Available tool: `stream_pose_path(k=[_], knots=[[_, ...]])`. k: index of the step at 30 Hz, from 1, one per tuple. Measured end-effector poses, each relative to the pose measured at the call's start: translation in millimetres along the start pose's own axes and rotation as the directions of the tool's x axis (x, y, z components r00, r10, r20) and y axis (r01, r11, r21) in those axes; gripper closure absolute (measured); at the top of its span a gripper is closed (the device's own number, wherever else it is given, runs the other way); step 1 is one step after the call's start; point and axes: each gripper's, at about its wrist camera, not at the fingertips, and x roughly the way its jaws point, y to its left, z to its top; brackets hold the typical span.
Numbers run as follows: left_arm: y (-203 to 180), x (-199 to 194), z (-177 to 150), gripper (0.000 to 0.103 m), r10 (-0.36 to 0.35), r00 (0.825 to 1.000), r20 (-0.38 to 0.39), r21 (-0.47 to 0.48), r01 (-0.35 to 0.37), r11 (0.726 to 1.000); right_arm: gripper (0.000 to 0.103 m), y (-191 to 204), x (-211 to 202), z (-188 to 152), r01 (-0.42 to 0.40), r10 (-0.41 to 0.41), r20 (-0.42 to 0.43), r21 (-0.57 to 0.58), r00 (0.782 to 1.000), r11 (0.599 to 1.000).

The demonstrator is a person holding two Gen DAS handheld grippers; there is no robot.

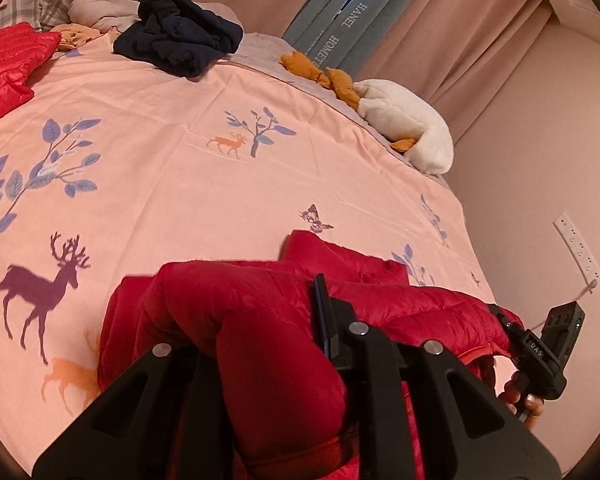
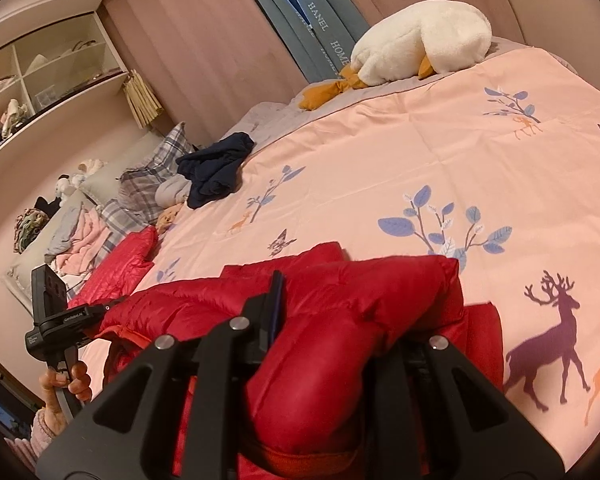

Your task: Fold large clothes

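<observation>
Left wrist view: the left gripper (image 1: 260, 312) clamps a puffy fold of the red jacket (image 1: 260, 344) on the pink quilt (image 1: 220, 184). Right gripper (image 2: 352, 304) pinches the jacket too. Beyond the jacket lie dark clothes (image 1: 180, 36) and a plush goose (image 1: 408, 128).

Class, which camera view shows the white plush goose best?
The right wrist view: the goose shows whole and large, lying at the bed's far edge. The left wrist view shows it smaller, near the frame's side.

Two black grippers, one in each hand

The left gripper (image 1: 260, 320) and right gripper (image 2: 348, 312) have shiny round screws; one sleeve (image 2: 40, 430) is pink.
</observation>
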Motion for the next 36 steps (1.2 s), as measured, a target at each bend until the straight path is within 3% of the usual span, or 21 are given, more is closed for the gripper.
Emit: stream_pose_path(k=[22,36], knots=[[1.0,64.1,9.4,0.084,0.165,0.984,-0.069,0.042,-0.163,0.986,0.085,-32.8,66.3,9.8,0.067,-0.058,-0.1,0.085,0.993,0.994],[4.2,79.8,8.7,0.083,0.198,0.977,-0.076,0.065,-0.193,0.979,0.086,-40.9,86.2,8.6,0.091,-0.077,-0.139,0.095,0.987,0.991]])
